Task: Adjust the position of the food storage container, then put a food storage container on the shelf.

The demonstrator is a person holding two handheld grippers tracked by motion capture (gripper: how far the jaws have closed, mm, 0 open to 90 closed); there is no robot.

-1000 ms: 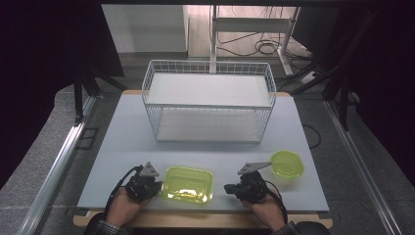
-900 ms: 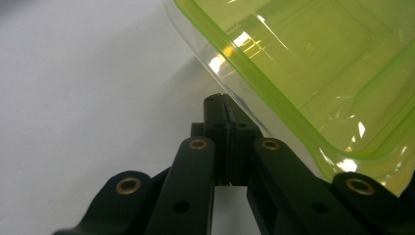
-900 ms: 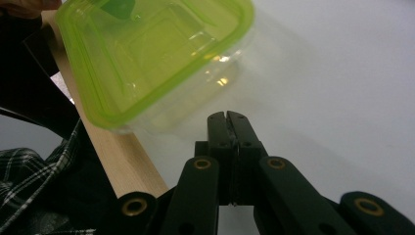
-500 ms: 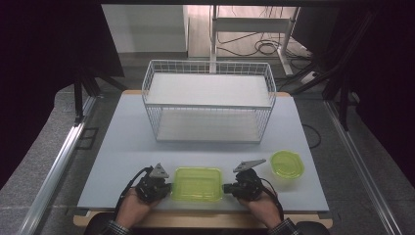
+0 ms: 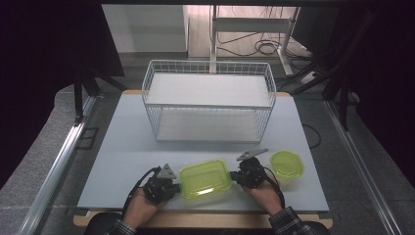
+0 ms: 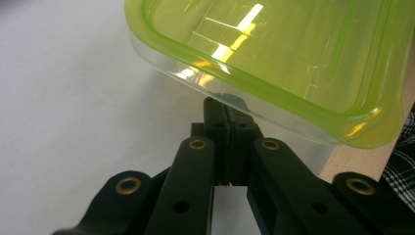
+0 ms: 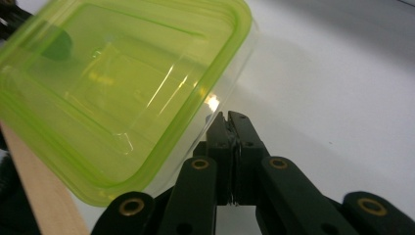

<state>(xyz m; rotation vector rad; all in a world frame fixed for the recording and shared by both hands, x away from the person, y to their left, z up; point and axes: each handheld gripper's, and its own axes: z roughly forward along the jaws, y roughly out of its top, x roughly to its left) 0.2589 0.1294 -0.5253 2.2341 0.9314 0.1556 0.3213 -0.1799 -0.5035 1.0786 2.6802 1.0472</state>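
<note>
A pale grey table (image 5: pixel 122 161) is standing on a dark floor, with black curtains hanging at both sides and cables lying on the floor at twelve o'clock beyond the far edge.

Item one, left gripper (image 5: pixel 172 186): sitting at about seven o'clock on the table, near the front edge, in a person's hand whose checked sleeve is entering from the bottom of the high view. Its jaws are pressed together with nothing between them, the tips lying against the left end wall of the rectangular container just under the lid rim; the left gripper view (image 6: pixel 226 115) is showing this contact.

Item two, rectangular container (image 5: pixel 205 178): clear body with a yellow-green lid, sitting at six o'clock on the table between the two grippers, close to the front edge.

Item three, wire basket (image 5: pixel 208 105): white, standing at the centre towards twelve o'clock, well apart from the container.

Item four, right gripper (image 5: pixel 236 177): at about five o'clock, jaws likewise pressed together and holding nothing, tips just at the container's right end wall (image 7: pixel 228 120).

Item five, round container (image 5: pixel 287 164): yellow-green lid, resting at four o'clock, just beside the right gripper.
</note>
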